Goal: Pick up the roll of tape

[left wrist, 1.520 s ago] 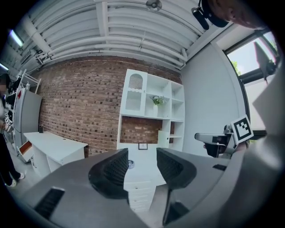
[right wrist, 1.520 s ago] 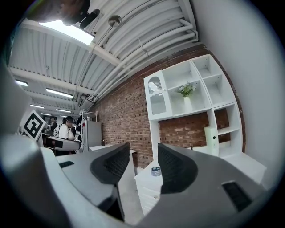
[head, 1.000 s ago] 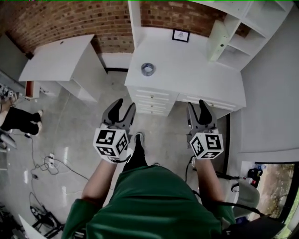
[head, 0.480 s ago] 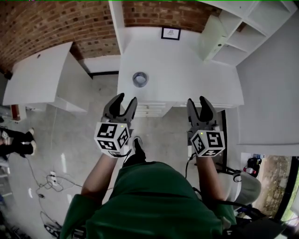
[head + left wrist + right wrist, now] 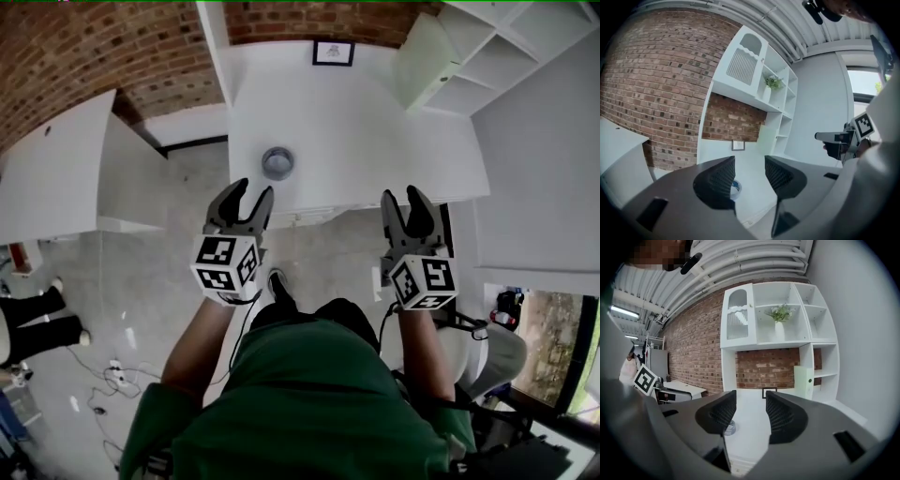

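Note:
A grey roll of tape [image 5: 277, 162] lies flat near the front left corner of the white desk [image 5: 375, 131]. My left gripper [image 5: 246, 200] hovers open just short of the desk's front edge, a little nearer than the roll. In the left gripper view the roll of tape [image 5: 735, 189] peeks out behind the left jaw. My right gripper [image 5: 408, 199] is open over the desk's front edge at the right, with nothing between its jaws. In the right gripper view the roll of tape [image 5: 729, 428] shows far off, left of the jaws.
A small framed picture [image 5: 333, 52] stands at the desk's back against the brick wall. White shelves [image 5: 469, 56] rise at the desk's right. A second white table [image 5: 56, 178] stands to the left. Cables [image 5: 108, 389] lie on the floor.
The view has drawn closer to the desk: the roll of tape now lies just beyond my left gripper. Both grippers stay open and level with each other.

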